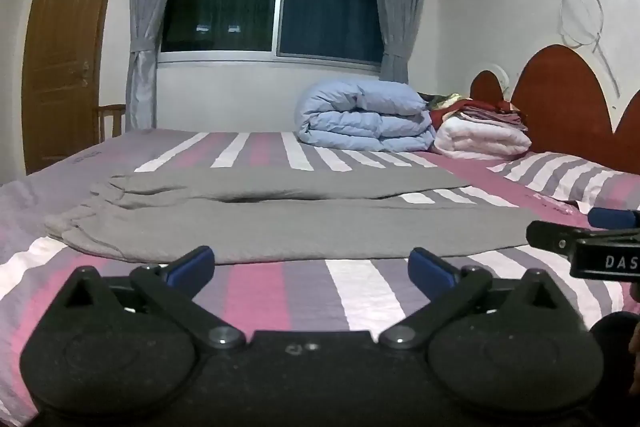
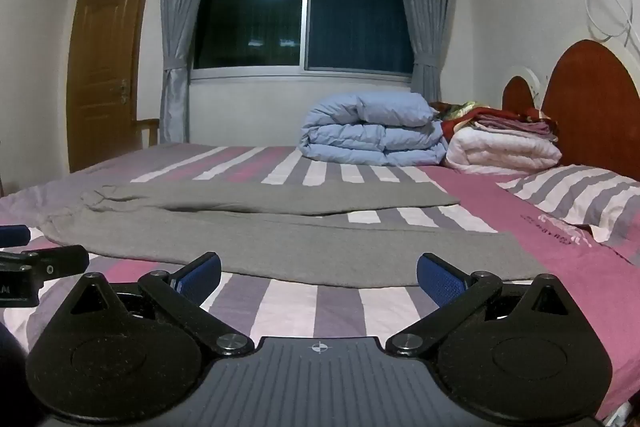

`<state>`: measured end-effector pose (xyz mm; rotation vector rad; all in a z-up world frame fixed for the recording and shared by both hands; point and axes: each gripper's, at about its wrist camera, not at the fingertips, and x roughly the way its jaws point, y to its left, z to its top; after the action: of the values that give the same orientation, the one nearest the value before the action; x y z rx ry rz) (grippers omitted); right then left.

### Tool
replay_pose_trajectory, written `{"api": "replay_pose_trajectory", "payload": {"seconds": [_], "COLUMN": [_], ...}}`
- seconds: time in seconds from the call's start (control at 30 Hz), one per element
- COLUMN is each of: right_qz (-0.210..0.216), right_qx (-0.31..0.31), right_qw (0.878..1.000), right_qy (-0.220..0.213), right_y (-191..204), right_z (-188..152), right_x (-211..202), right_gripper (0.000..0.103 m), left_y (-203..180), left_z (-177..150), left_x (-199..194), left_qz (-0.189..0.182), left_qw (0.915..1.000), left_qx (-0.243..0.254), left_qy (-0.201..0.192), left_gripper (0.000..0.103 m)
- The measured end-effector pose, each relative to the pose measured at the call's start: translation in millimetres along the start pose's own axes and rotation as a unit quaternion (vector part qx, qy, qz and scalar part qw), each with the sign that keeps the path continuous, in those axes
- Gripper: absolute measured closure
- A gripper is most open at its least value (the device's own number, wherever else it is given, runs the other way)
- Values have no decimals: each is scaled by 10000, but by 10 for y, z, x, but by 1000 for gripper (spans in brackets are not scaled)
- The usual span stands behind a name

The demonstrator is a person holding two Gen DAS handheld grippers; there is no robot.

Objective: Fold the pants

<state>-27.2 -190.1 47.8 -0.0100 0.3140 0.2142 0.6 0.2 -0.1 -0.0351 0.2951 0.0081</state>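
Note:
Grey pants [image 1: 288, 227] [image 2: 280, 243] lie spread flat across the striped bed [image 1: 360, 299] [image 2: 320, 307], one leg nearer me and one farther, with the cuffs at the left and the waist end at the right. My left gripper [image 1: 312, 267] hovers over the sheet just short of the near leg's edge, wide open, nothing between its blue pads [image 1: 192, 267]. My right gripper [image 2: 319, 277] is also wide open and empty, just before the same edge, farther right. Each gripper shows at the side of the other's view, the right gripper [image 1: 584, 243] and the left gripper [image 2: 40, 263].
A folded light-blue duvet [image 1: 364, 119] [image 2: 372, 131], a white quilt with folded clothes [image 1: 480, 135] [image 2: 504, 147] and a striped pillow [image 1: 572, 179] [image 2: 580, 199] lie at the bed's far right by the red headboard [image 2: 592, 107]. A window with curtains and a wooden door [image 1: 68, 55] stand behind.

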Motion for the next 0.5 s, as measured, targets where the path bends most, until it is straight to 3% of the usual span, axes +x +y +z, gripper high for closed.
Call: {"api": "replay_pose_trajectory", "payload": {"seconds": [0.5], "right_qz": [-1], "right_qx": [6], "right_qw": [10000], "right_qy": [-30], "right_y": [-2], "right_z": [5], "right_x": [-29], "right_gripper": [0], "left_y": [7], "left_z": [6], "left_x": [16], "left_qz": [34], "left_qw": [10000], "left_qx": [-67], "left_qy": [-8], "left_gripper": [6]}}
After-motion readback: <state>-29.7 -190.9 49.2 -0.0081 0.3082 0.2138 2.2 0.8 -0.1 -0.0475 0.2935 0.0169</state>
